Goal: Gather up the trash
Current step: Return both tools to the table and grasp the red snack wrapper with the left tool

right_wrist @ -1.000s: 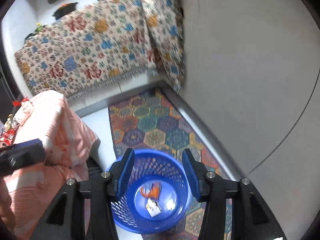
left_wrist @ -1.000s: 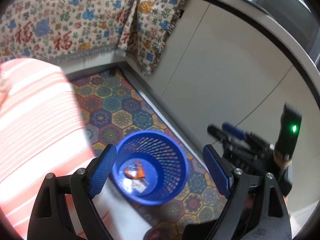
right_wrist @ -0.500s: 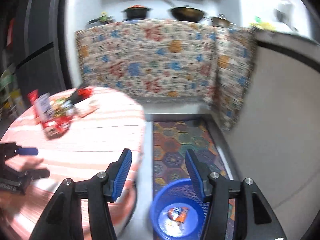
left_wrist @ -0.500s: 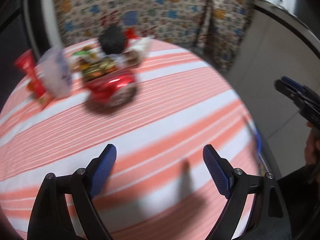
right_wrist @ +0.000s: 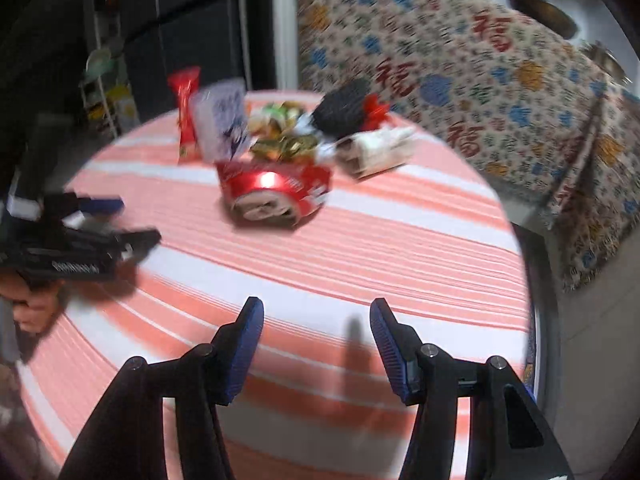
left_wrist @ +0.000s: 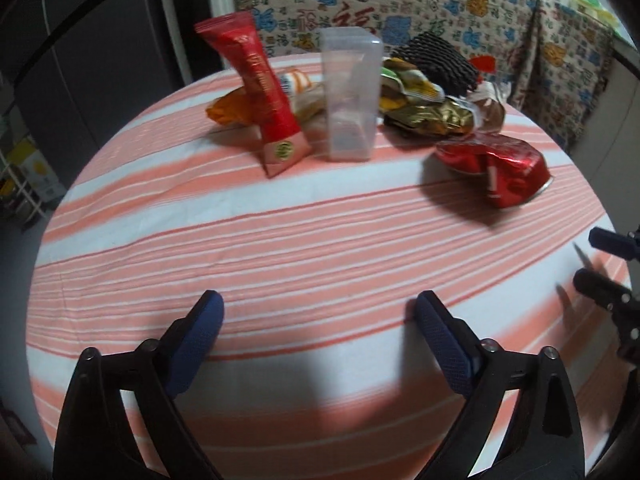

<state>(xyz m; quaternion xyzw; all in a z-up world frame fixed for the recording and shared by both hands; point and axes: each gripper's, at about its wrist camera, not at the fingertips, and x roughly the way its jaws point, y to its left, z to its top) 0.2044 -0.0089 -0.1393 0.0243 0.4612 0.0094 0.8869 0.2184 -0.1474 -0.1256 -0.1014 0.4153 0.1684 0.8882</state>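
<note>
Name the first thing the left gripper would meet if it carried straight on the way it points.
Probably the bare striped tablecloth: the left gripper, empty and opening, points down at it. The clear box stands farther along, though depth is uncertain.

Home kitchen: pans [right_wrist: 540,8] above cloth-draped counter [right_wrist: 460,60], striped dining table [left_wrist: 280,240]

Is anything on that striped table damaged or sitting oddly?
Yes. The red can lies on its side, crushed and dented, nearest the grippers. Behind it, crumpled wrappers sit in a loose heap, and a red packet leans tilted beside the upright clear container.
</note>
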